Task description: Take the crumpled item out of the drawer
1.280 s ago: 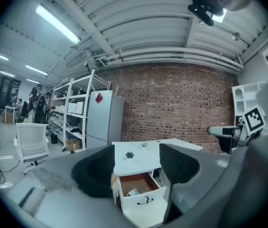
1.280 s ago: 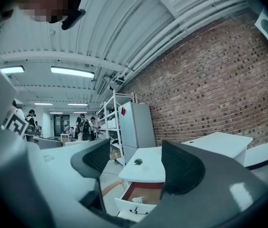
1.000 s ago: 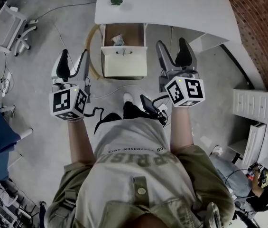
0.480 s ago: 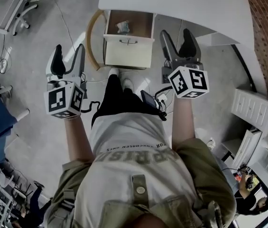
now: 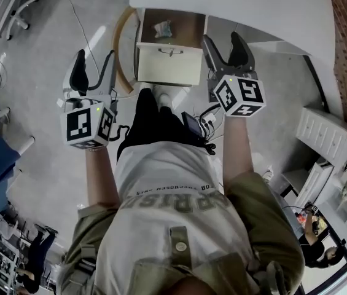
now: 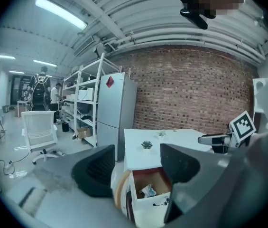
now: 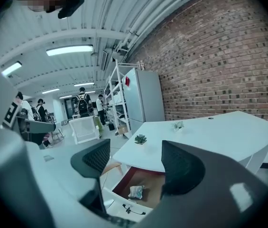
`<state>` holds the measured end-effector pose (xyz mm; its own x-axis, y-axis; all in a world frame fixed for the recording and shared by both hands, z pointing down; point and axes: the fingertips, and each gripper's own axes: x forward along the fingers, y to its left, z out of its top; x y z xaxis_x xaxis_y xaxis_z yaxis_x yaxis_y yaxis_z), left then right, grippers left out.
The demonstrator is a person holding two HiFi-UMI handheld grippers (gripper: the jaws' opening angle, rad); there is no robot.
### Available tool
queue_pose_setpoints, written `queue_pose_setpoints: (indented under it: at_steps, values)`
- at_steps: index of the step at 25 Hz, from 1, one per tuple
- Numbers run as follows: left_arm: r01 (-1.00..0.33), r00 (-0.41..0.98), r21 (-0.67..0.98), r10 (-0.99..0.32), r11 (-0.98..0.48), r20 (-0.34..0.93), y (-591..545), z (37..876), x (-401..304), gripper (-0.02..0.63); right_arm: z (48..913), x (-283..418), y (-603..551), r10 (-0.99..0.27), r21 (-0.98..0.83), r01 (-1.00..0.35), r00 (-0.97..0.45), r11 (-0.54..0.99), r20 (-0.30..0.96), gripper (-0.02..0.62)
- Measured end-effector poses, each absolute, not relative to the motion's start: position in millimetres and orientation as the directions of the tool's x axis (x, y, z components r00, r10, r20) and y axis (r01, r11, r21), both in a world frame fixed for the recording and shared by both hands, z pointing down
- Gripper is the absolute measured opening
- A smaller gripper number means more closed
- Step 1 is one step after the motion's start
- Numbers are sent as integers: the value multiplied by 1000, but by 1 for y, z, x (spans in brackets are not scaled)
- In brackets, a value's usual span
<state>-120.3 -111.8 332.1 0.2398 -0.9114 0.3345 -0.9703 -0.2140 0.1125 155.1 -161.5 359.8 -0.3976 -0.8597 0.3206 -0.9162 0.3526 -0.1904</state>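
A white drawer stands pulled open under the white desk. Inside it lies a pale crumpled item, seen also as the crumpled item in the left gripper view and the crumpled item in the right gripper view. My left gripper hangs open to the left of the drawer, nothing between its fingers. My right gripper is open just right of the drawer front, also empty. Both are apart from the drawer.
A small green plant sits on the desk top. A curved wooden hoop leans left of the drawer. A white office chair, shelving and people stand far off. A brick wall is behind the desk. Cables trail on the floor.
I have stepped closer to the drawer; the desk and drawer sit higher in the head view. Both grippers stay open and have shifted forward slightly.
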Motion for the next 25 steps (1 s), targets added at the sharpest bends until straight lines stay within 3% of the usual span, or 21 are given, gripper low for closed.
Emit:
queue_pose_setpoints:
  at_steps: [14, 25]
  values:
    - [-968, 250, 144, -841, -206, 479, -136, 406, -120, 314, 498, 106, -216, -656, -159, -876, -450, 454, 606, 334]
    - [-951, 311, 171, -806, -260, 504, -137, 435, -103, 314, 606, 81, -235, -450, -149, -817, -448, 557, 773, 336]
